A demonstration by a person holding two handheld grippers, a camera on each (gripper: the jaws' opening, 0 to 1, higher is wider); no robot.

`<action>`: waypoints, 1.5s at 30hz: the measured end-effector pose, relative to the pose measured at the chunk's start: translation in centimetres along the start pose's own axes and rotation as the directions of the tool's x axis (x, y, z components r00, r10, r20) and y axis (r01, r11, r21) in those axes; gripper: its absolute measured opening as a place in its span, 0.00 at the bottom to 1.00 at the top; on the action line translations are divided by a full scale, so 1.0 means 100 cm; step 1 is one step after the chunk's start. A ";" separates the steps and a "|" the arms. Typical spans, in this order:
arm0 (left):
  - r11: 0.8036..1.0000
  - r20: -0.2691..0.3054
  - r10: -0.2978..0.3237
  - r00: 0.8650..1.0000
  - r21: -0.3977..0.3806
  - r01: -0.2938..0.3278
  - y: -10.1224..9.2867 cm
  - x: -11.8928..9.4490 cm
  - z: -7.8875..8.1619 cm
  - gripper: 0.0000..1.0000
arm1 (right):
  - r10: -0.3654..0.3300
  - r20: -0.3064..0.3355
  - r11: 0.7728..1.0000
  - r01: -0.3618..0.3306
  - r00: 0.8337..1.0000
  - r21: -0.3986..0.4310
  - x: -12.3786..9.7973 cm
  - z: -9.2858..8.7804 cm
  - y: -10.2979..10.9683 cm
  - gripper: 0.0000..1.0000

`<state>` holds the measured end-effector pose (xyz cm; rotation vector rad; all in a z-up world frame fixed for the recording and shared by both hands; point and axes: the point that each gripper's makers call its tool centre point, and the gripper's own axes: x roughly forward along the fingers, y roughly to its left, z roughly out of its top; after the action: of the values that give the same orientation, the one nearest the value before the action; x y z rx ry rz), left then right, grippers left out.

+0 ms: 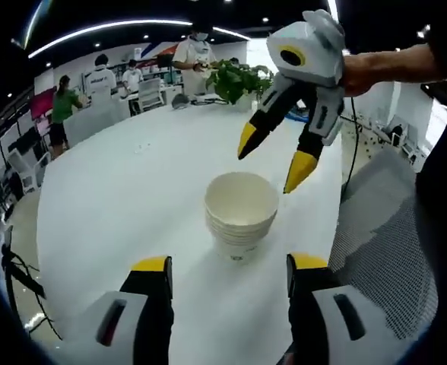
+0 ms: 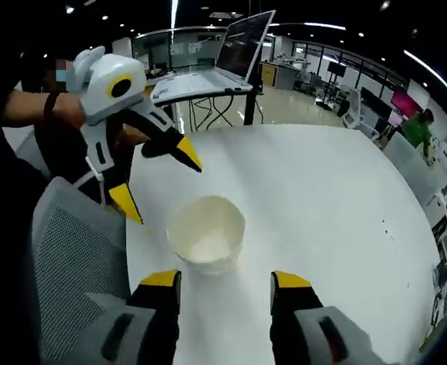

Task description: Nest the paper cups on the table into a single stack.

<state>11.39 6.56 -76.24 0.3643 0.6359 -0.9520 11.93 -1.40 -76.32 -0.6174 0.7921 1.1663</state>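
— Looking near first: where do the cups stand?

— Just beyond the left gripper [image 1: 228, 274], near the right side of the round white table [image 1: 109, 198], the cream paper cups sit nested in one stack [image 1: 241, 217], upright, mouth open. Several rims show banded one under another down its side. From the right gripper view the same stack [image 2: 206, 233] sits just ahead of the right gripper [image 2: 225, 287].

— So the nesting is done?

— I judge it nearly or wholly done; I see no loose cup on the table.

— And the fingers?

— Both pairs are spread wide and hold nothing. The left one's yellow tips flank the gap just short of the stack without touching it. The right one hangs above and beyond the stack, tips apart, clear of the rim.

— Farther off?

— A grey mesh chair [image 1: 391, 220] at the right, a green potted plant [image 1: 235, 80] at the table's far edge, people beyond.
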 end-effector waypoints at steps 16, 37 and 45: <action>0.980 -0.110 -0.077 0.991 0.175 0.095 -0.002 0.045 0.022 0.42 | 0.007 0.011 0.999 -0.007 1.000 -0.052 0.029 0.012 -0.003 0.35; 0.975 -0.057 -0.135 0.989 0.169 0.143 0.076 0.118 0.088 0.42 | -0.060 0.016 0.997 0.060 0.998 0.038 0.019 0.008 -0.121 0.34; 0.975 -0.068 -0.153 0.986 0.155 0.162 0.074 0.124 0.088 0.42 | -0.056 0.009 0.997 0.055 0.998 0.049 0.026 -0.001 -0.129 0.34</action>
<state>25.84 -2.15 -77.47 0.4897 0.6481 -1.1518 24.78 -3.70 -78.19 -0.5891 0.7882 1.0953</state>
